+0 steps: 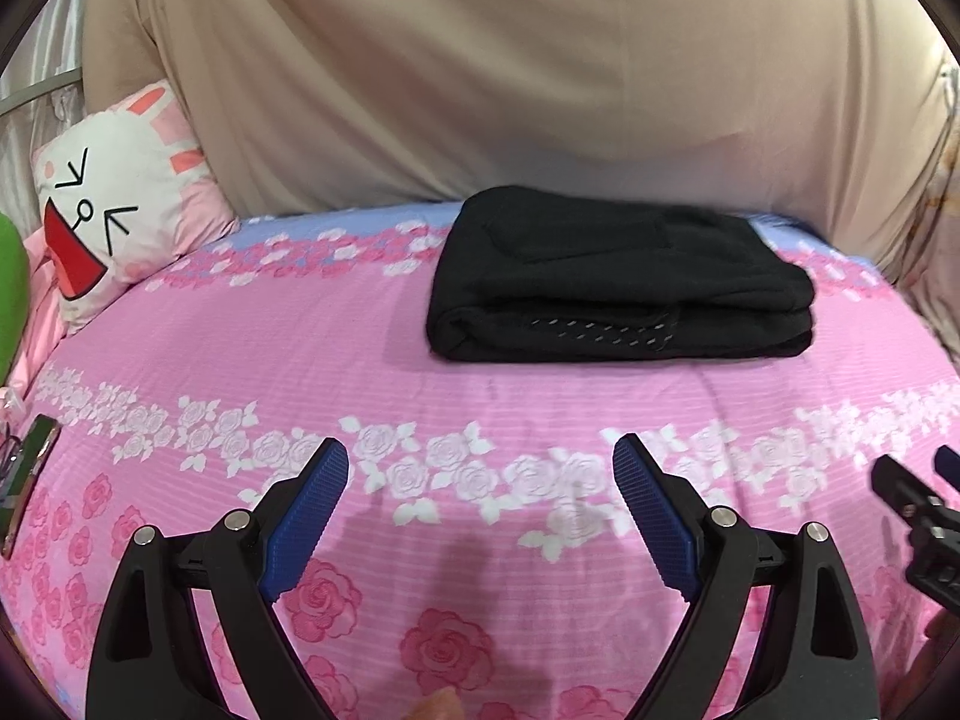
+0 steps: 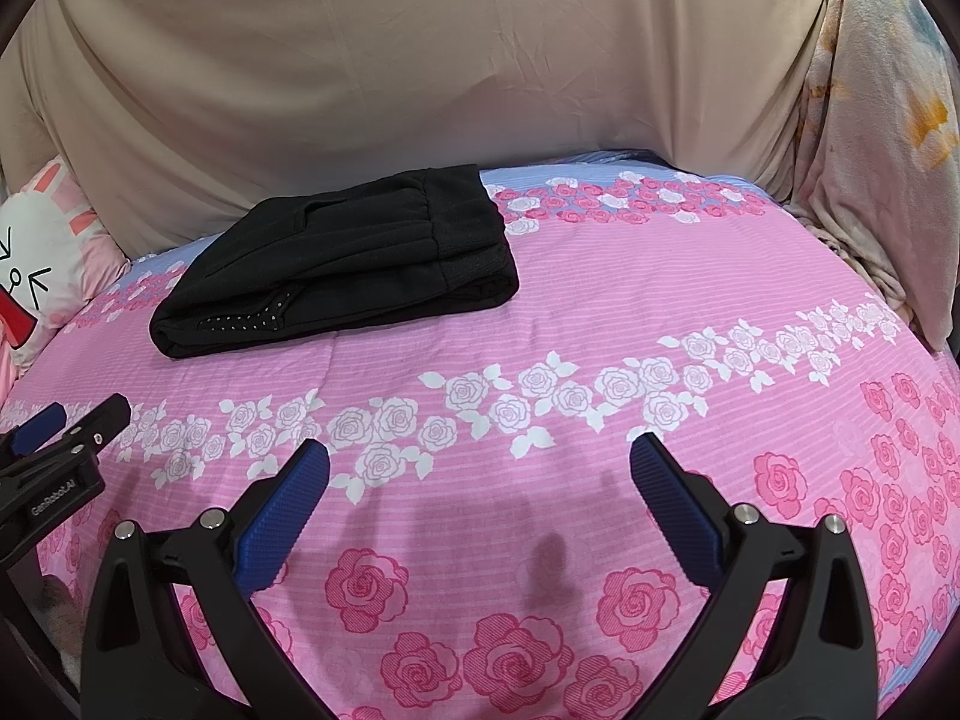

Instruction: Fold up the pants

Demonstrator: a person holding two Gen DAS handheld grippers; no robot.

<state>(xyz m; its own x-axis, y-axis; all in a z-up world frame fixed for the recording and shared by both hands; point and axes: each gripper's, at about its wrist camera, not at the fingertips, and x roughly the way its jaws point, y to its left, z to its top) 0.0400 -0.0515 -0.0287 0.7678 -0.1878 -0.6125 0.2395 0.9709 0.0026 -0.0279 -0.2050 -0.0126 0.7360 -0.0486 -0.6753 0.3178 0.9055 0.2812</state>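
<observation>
Black pants [image 1: 618, 276] lie folded in a compact stack on the pink rose-print bed sheet [image 1: 300, 360], toward the far side. They also show in the right wrist view [image 2: 342, 270], far left. My left gripper [image 1: 480, 462] is open and empty, well short of the pants, hovering over the sheet. My right gripper [image 2: 480, 462] is open and empty, to the right of the pants and nearer me. The right gripper shows at the right edge of the left wrist view [image 1: 918, 498]; the left gripper shows at the left edge of the right wrist view [image 2: 66, 426].
A white and pink bunny pillow [image 1: 114, 204] lies at the left of the bed. A beige cloth [image 1: 480, 60] hangs behind the bed. A floral blanket [image 2: 882, 120] hangs at the right. A phone-like object [image 1: 24, 474] lies at the left edge.
</observation>
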